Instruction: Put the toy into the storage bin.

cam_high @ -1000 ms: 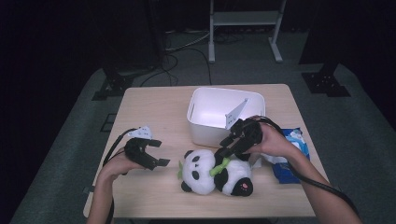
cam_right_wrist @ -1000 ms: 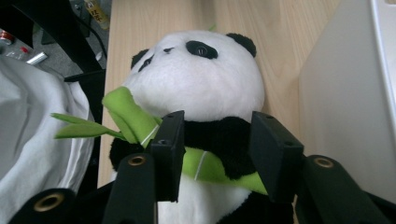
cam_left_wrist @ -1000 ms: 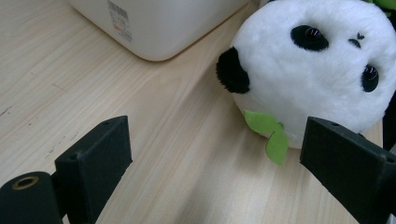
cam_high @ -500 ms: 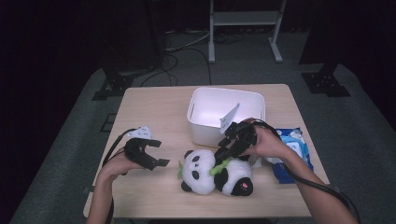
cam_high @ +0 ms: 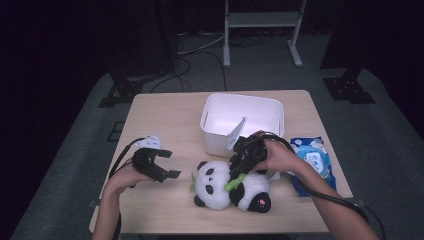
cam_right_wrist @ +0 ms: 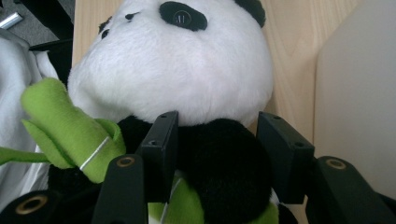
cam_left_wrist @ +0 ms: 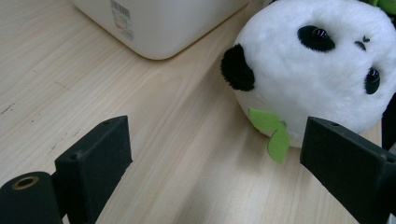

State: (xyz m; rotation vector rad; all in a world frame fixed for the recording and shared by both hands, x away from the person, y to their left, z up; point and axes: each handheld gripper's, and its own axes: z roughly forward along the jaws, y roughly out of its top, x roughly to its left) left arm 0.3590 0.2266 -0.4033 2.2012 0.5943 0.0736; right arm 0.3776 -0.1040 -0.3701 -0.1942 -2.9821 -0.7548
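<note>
The left gripper (cam_high: 167, 165) hovers over the table (cam_high: 165, 112) near its left edge toward the front, jaws spread wide with nothing between them. In the left gripper view bare wood lies between the jaws, and the plush panda's white head sits just beyond the right jaw, its green leaf close to that jaw. The back-left part of the table is bare wood, open room for moving.

The plush panda (cam_high: 230, 187) lies on its side near the front edge, about the middle of the table, head toward the left. The white bin (cam_high: 242, 122) stands behind it toward the back edge; a narrow strip of wood separates the two.

The right gripper (cam_high: 240, 161) is down on the panda's black shoulder beside the green bamboo piece (cam_right_wrist: 70, 128). In the right gripper view the jaws (cam_right_wrist: 217, 156) straddle the black fur, pressing against it on both sides. The panda's lower body is cut off there.

A blue packet (cam_high: 312, 162) lies at the right edge, partly hidden by the person's forearm.
</note>
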